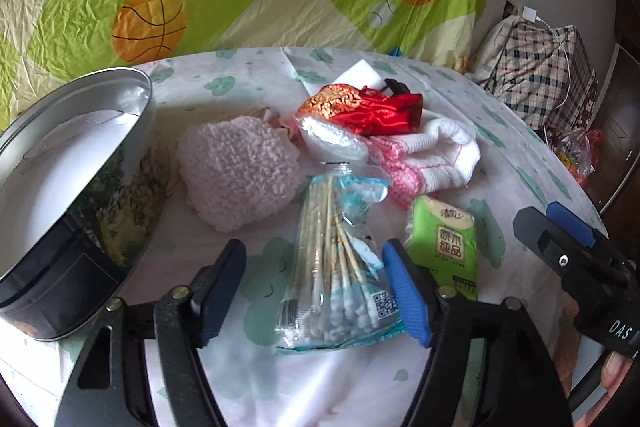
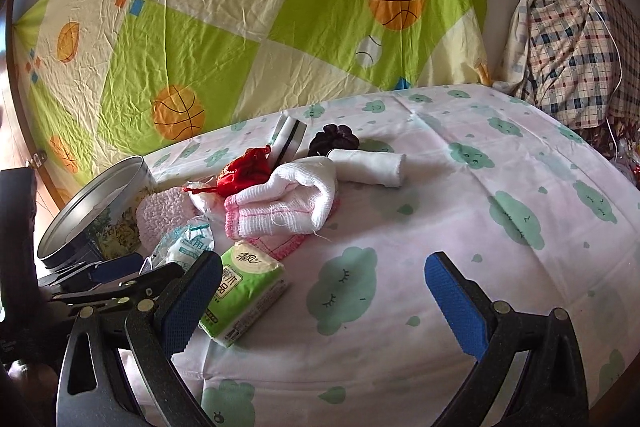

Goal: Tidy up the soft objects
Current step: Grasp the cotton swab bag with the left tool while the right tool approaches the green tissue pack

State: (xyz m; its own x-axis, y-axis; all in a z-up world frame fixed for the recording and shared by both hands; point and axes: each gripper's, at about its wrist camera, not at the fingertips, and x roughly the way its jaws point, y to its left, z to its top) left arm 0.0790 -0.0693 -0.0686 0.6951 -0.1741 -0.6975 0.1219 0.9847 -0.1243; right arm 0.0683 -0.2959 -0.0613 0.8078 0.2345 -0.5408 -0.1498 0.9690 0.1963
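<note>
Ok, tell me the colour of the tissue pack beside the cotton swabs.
The tissue pack is bright green with a cream top, clearest in the right wrist view.

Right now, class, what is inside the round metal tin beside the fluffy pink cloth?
Inside the tin, only its bare pale floor and shiny inner wall show. The near wall hides the floor's front edge.

Soft daylight fills both views; the tin point(image 1: 76, 163) rim shines, shadows are weak, edges bend strongly and corners are dark
</note>
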